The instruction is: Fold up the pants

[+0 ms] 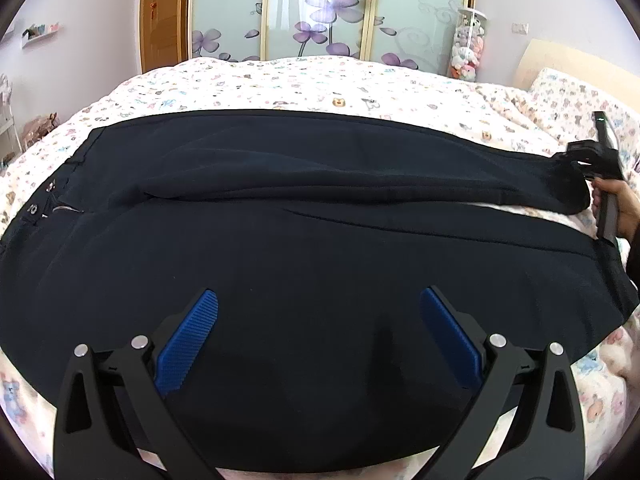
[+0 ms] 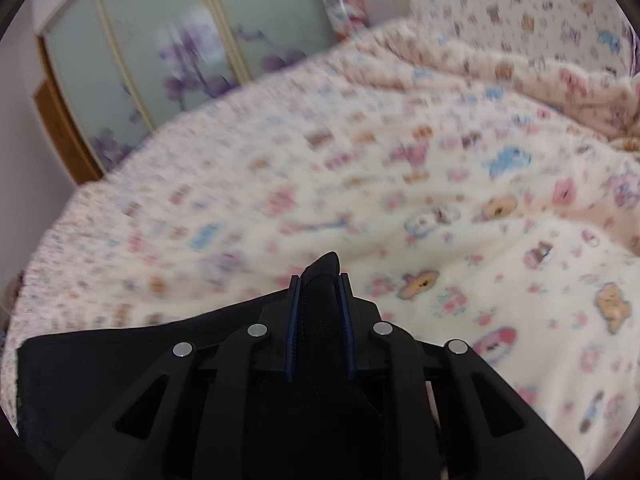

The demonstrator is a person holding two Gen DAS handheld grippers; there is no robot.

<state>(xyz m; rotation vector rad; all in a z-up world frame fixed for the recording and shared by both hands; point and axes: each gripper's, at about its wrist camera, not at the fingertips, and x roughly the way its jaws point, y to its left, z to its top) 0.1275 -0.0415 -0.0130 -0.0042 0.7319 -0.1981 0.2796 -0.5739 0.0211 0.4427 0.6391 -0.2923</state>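
Dark navy pants lie spread across the bed, waistband with zipper and buttons at the left, leg ends at the right. My left gripper is open just above the near leg, blue pads apart, holding nothing. My right gripper is shut on the far pant leg's hem, which sticks out past the fingertips. In the left wrist view the right gripper shows at the far right, lifting that leg end slightly off the bed. The right wrist view is motion-blurred.
The bed is covered by a cream quilt with cartoon prints. A pillow lies at the right. A sliding wardrobe with purple flowers and a tube of plush toys stand behind the bed.
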